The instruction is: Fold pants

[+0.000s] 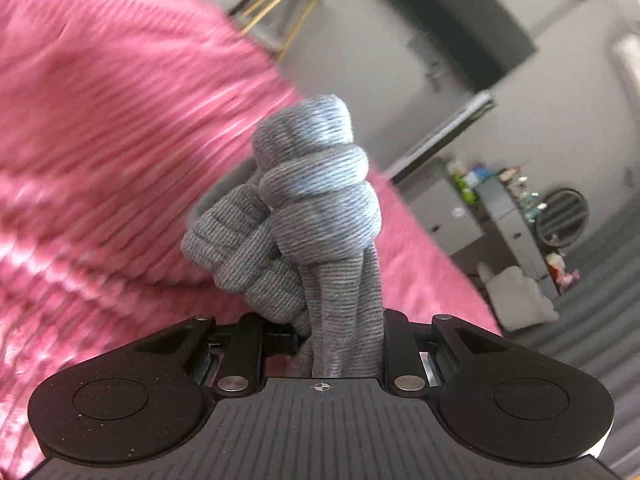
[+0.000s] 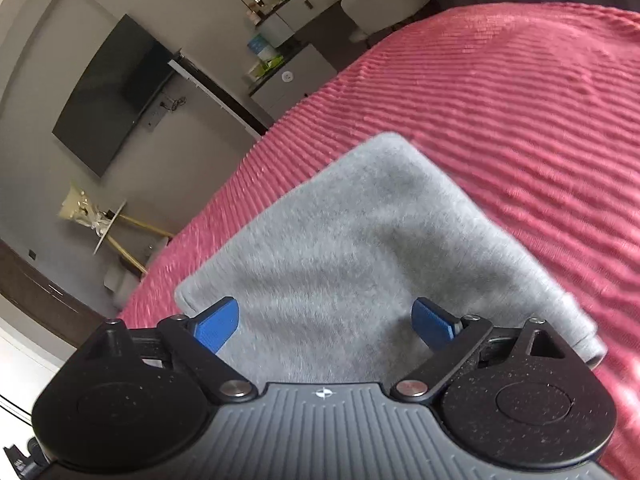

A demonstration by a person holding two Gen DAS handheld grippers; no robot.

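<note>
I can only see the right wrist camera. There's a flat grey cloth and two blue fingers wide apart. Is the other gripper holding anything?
Observer: Yes. The left gripper is shut on a bunched-up piece of the grey pants.
Child: Bunched up how?
Observer: The fabric sticks out past the fingers in a thick, knot-like wad, not flat like the part you see.
Child: Is it lying on the bed?
Observer: That wad looks lifted; the pink bedspread shows behind it, blurred.
Child: So my gripper is doing nothing?
Observer: The right gripper is open over the flat fold, gripping nothing.
</note>
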